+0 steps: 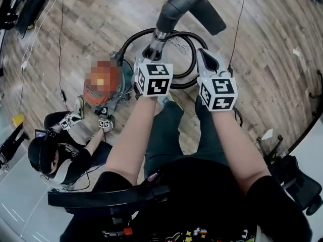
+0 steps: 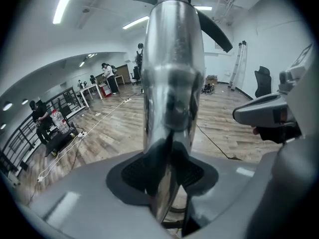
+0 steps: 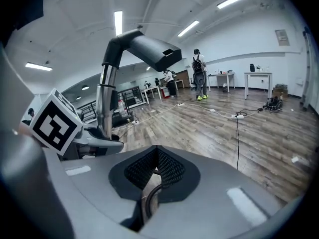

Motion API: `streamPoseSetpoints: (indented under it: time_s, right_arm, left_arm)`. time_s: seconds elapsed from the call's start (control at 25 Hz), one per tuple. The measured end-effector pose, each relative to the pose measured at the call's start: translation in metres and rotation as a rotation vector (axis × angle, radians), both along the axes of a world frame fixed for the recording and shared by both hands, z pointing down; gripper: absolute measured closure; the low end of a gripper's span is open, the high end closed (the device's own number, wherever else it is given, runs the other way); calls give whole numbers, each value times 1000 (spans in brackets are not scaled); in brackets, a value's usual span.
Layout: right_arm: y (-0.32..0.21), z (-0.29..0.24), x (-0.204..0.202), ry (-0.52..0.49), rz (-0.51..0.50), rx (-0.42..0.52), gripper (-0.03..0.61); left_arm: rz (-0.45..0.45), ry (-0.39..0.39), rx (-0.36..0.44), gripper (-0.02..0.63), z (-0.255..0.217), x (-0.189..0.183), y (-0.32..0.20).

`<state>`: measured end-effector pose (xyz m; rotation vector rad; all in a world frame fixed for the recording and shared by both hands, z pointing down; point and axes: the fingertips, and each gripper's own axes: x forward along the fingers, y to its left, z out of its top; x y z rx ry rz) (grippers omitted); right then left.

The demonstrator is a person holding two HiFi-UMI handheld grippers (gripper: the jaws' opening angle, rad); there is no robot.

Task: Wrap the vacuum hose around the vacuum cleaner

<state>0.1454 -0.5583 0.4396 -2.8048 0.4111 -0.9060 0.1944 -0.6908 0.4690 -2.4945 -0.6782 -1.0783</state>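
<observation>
The red vacuum cleaner (image 1: 103, 87) stands on the wood floor ahead and to the left, partly under a mosaic patch. Its black hose (image 1: 187, 59) lies in loops just right of it. My left gripper (image 1: 150, 53) is shut on the silver metal wand (image 1: 160, 32), which rises to the dark floor head (image 1: 202, 9). That wand (image 2: 172, 83) fills the left gripper view, clamped between the pads of the left gripper (image 2: 169, 171). My right gripper (image 1: 203, 54) hovers beside it over the hose loops; its pads meet with nothing held. In the right gripper view the right gripper (image 3: 157, 156) shows a bit of hose (image 3: 149, 198) below.
A person (image 1: 60, 153) sits on the floor at lower left with two small marker cubes (image 1: 103, 123). A thin cable (image 1: 237, 24) runs across the floor at right. A dark office chair (image 1: 298, 180) stands at lower right. Desks and people are far across the room.
</observation>
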Motion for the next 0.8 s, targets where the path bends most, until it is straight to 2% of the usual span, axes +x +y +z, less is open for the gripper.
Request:
streamPoseSetpoints:
  time_s: [0.4, 0.8]
  right_arm:
    - [-10, 194, 33, -16, -44, -14, 555]
    - [3, 322, 72, 45, -53, -41, 555]
  left_arm:
    - [-20, 15, 3, 463, 195, 57, -5]
    - [-19, 51, -19, 463, 344, 109, 18]
